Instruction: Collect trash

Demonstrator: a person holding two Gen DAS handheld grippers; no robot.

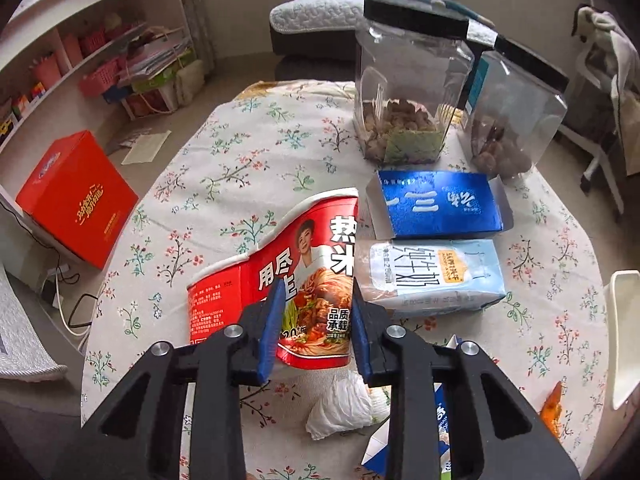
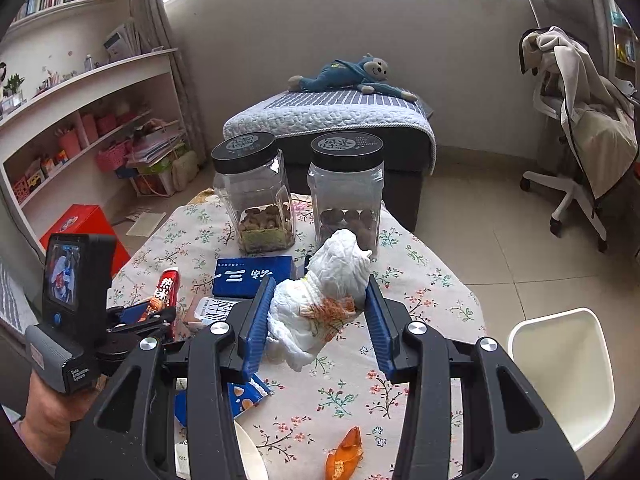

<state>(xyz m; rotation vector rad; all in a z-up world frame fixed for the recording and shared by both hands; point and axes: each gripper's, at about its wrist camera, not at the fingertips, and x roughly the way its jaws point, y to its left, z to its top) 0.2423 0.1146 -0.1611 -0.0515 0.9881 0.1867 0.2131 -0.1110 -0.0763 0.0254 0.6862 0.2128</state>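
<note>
In the left wrist view my left gripper [image 1: 316, 320] is shut on a crushed red instant-noodle cup [image 1: 288, 264], its blue pads pressing the cup's lower end just above the floral tablecloth [image 1: 240, 168]. The right wrist view shows that same cup [image 2: 166, 288] at the left, held by a person's hand with the left gripper. My right gripper [image 2: 318, 320] is shut on a crumpled white tissue wad [image 2: 320, 300] with orange scraps in it. Another tissue wad [image 1: 340, 404] lies on the cloth under the left gripper.
A blue box [image 1: 440, 204], a milk carton [image 1: 436, 276] and two black-lidded jars [image 2: 256, 200] [image 2: 346, 196] stand further back. Orange peel [image 2: 344, 456] and a torn blue carton [image 2: 244, 396] lie near. A white chair [image 2: 560, 376] is at the right.
</note>
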